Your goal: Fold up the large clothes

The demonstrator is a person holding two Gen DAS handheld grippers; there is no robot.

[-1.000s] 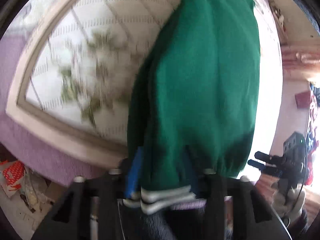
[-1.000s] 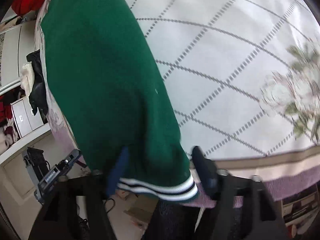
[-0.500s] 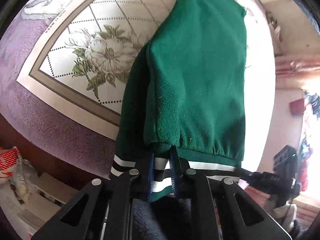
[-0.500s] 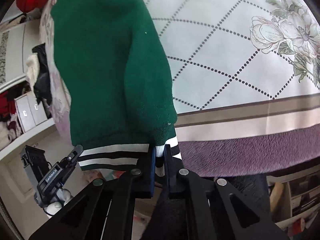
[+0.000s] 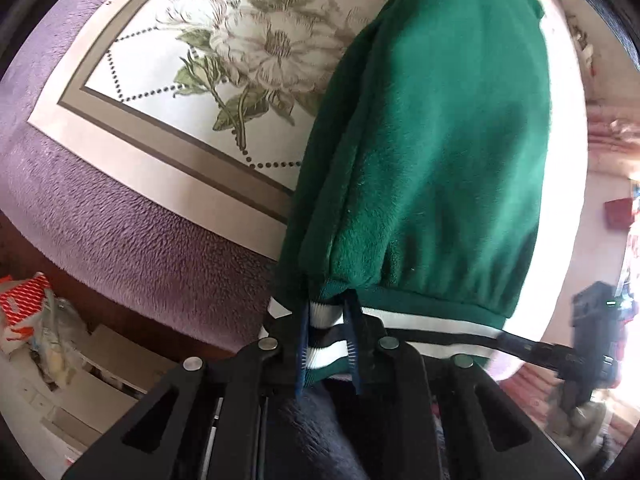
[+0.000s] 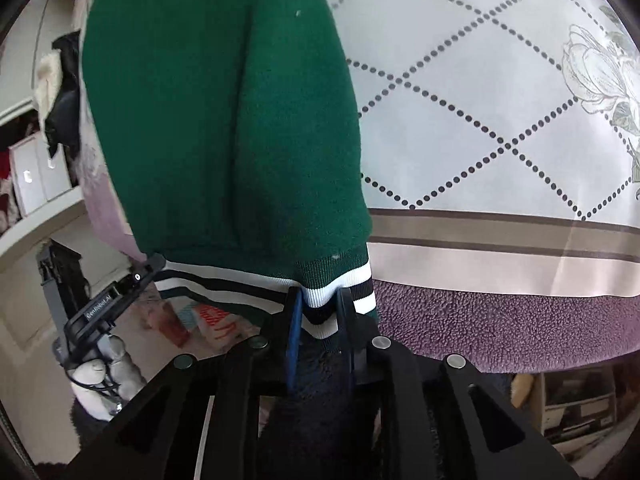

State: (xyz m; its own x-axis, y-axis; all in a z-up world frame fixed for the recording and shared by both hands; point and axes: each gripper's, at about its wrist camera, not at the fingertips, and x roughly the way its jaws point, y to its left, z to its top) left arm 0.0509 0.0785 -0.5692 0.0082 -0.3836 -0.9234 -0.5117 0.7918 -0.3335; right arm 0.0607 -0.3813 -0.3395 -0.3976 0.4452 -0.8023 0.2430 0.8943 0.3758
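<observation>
Left wrist: fingers [image 5: 327,322] pinch green jacket [image 5: 432,152] hem; right fingers [image 6: 320,312] likewise.

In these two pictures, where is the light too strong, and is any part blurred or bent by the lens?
Left wrist view: strong glare washes out the bedspread right of the green jacket; the flower print looks slightly soft. Right wrist view: even light, sharp dotted lines on the bedspread, jacket clear. Both views curve straight edges, with dark corners.

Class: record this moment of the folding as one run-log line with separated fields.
left gripper: shut on striped hem | right gripper: shut on striped hem | green jacket: lying on floral bedspread | hem at the bed's edge
</observation>
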